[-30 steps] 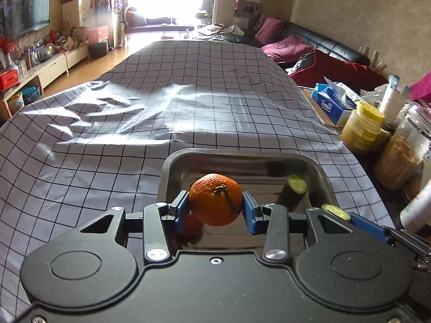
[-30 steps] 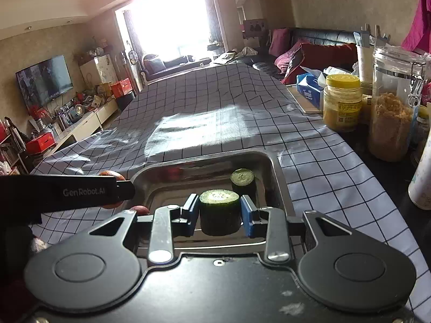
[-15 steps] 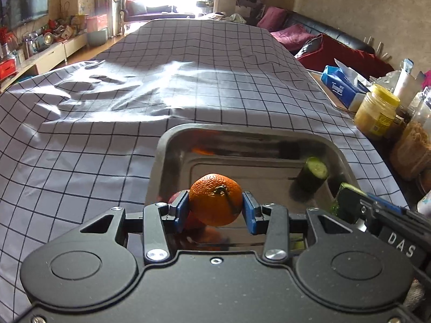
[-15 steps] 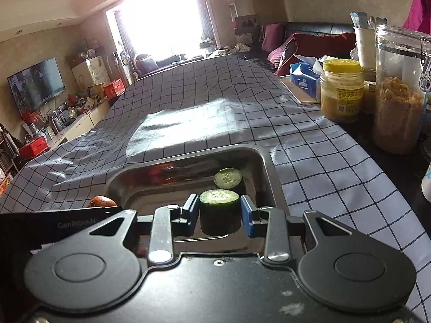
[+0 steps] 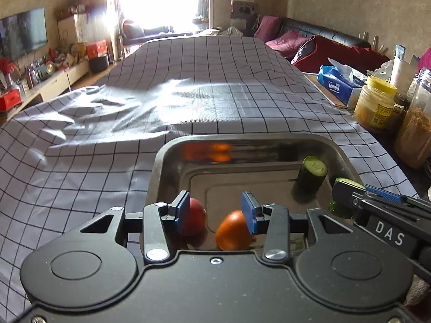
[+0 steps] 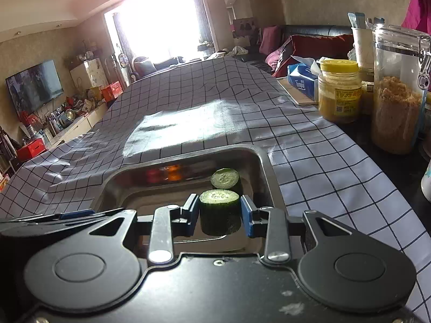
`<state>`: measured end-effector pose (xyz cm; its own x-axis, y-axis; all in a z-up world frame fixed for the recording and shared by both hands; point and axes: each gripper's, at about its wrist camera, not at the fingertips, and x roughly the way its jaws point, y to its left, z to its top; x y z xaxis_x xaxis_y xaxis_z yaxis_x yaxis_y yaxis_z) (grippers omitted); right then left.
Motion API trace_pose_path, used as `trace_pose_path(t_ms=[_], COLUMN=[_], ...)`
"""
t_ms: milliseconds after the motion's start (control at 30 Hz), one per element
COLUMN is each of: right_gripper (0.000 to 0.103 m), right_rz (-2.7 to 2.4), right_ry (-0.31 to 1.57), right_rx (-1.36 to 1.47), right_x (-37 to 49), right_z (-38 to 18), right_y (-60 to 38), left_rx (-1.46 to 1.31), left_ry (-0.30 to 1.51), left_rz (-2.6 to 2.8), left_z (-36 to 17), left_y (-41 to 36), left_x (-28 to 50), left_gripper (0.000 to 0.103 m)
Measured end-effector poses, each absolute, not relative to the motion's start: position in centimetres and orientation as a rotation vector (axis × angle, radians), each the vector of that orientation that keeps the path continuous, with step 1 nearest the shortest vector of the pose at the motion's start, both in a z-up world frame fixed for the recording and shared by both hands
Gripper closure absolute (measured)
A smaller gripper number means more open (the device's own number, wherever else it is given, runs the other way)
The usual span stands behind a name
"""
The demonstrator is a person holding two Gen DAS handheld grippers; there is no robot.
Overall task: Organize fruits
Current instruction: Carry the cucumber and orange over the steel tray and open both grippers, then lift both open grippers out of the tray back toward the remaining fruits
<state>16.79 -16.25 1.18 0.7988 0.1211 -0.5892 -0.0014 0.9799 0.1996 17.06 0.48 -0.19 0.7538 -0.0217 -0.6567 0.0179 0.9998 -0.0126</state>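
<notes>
- Where the left claw (image 5: pixel 215 211) hangs over the near end of the metal tray (image 5: pixel 161 158), the orange (image 5: pixel 233 231) lies on the tray floor below its blue pads, free of both; the jaws have just been opening and stand apart with nothing pressed between them.
- Red fruit (image 5: pixel 195 216) sits at about 9 o'clock of the orange, just beside it, partly behind the left pad.
- Orange and red glints show on the tray's far inner wall.
- Standing cucumber piece (image 5: pixel 311 173) is upright at the tray's 2 o'clock corner, cut face up.
- Right claw (image 6: pixel 219 215) is clamped on a second cucumber piece (image 6: pixel 219 215), upright, cut face up, both pads against its dark skin; it hangs above the tray floor at the 3 o'clock side.
- In the right wrist view the standing piece is just behind the held one, toward 12 o'clock.
- Left wrist view shows the right claw entering from 4 o'clock, marked "DAS".
- Tray rests on a grey checked cloth (image 5: pixel 188 80) over the tabletop.
- At 2 o'clock of the tray, well apart: yellow-lidded jar (image 6: pixel 339 91), tall glass jar (image 6: pixel 398 94) of brown shreds, blue tissue pack (image 5: pixel 339 86).
- Beyond: dark sofa with red cushions, bright window, television at 10 o'clock.
</notes>
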Motion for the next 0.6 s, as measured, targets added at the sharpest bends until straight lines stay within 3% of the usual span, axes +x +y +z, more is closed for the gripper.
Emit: trace_pose_path(t_ms=[67, 600], right_gripper=[0.068, 0.066], right_rz=[0.068, 0.074], right_ry=[0.645, 0.647], right_rx=[0.198, 0.208], right_x=[16.86, 16.89], right_z=[1.19, 1.01], right_y=[-16.30, -16.40], left_rx=[-0.008, -0.039], left_ry=[0.717, 0.759], left_rz=[-0.036, -0.032], left_z=[-0.14, -0.60], left_y=[0.43, 0.81], left_x=[17.03, 17.43], left_gripper=[0.048, 0.047])
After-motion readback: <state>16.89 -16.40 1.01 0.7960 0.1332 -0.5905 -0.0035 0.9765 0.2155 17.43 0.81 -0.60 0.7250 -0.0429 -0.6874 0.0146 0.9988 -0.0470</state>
